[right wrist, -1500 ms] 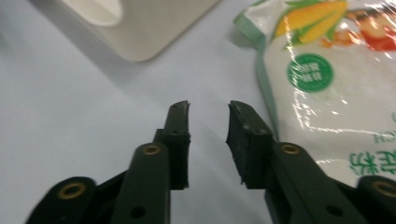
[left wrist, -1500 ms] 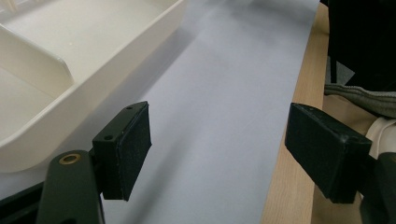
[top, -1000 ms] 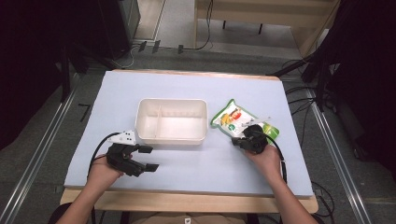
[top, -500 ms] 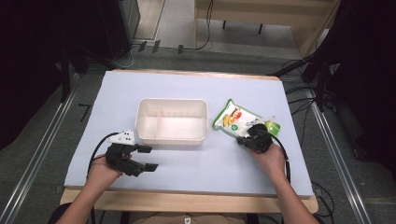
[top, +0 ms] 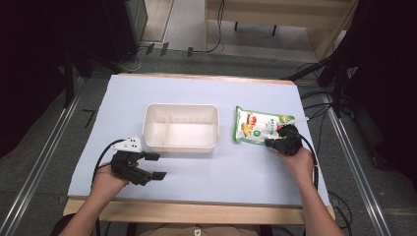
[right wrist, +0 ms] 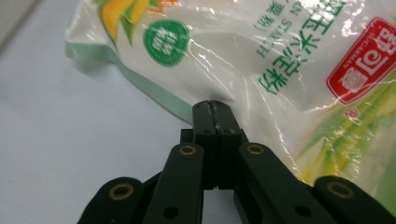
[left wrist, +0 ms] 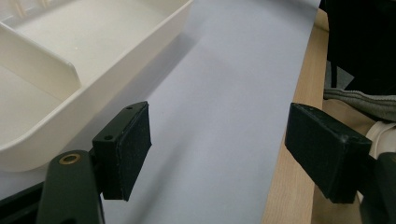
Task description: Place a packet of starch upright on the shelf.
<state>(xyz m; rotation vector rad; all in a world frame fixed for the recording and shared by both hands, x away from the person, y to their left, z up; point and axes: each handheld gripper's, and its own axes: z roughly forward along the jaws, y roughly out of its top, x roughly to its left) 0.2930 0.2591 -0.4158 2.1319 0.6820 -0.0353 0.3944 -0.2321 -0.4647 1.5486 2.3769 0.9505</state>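
Observation:
A clear-and-green food bag (top: 255, 127) with red and green print lies flat on the pale blue mat, right of the white two-compartment tray (top: 180, 106). My right gripper (top: 270, 142) sits at the bag's near edge. In the right gripper view its jaws (right wrist: 214, 106) are pressed together on the green seam of the bag (right wrist: 261, 56). My left gripper (top: 156, 165) rests open near the tray's front left corner, with nothing between its pads (left wrist: 126, 149). The tray wall (left wrist: 116, 60) is just beyond its left jaw.
The blue mat (top: 206, 172) covers the table, with a wooden strip (top: 196, 209) along the near edge. Both tray compartments look empty. Cables trail from each gripper, and dark equipment and floor rails surround the table.
The bag has turned from a tilted lie to nearly level and shifted slightly right, with the right gripper at its edge. The left gripper has stayed put.

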